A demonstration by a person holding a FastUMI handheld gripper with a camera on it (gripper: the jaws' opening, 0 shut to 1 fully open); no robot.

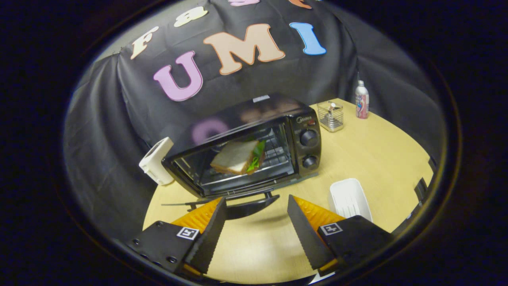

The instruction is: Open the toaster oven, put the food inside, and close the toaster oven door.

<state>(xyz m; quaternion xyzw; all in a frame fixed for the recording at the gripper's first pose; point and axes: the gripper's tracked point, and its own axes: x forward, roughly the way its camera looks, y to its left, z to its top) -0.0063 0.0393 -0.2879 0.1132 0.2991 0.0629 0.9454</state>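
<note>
Nearest the camera, the hand-held gripper (257, 222) has its two fingers spread wide apart with nothing between them, hovering over the bare wooden table (377, 159). Just ahead of the fingers hangs the toaster oven's door handle (250, 206), a dark curved bar, with the fingers on either side of it and not touching it. The door (238, 167) appears up against the front of the oven, though whether it is fully latched is hard to tell. The toaster oven (254, 147) is black and sits in the middle of the table, turned a little so that its control panel with two round knobs (308, 149) faces the right. Through the glass, the sandwich (238, 157) lies on the wire rack inside, pale bread with a green leaf showing at its right edge. To the near right, beside the right finger, lies an empty white tray (349, 196). At the oven's left stands a white boxy object (156, 161), touching or nearly touching its side. Far right, beyond the oven, a small wire basket (330, 116) and a spray bottle (361, 99) stand near the cloth wall.
</note>
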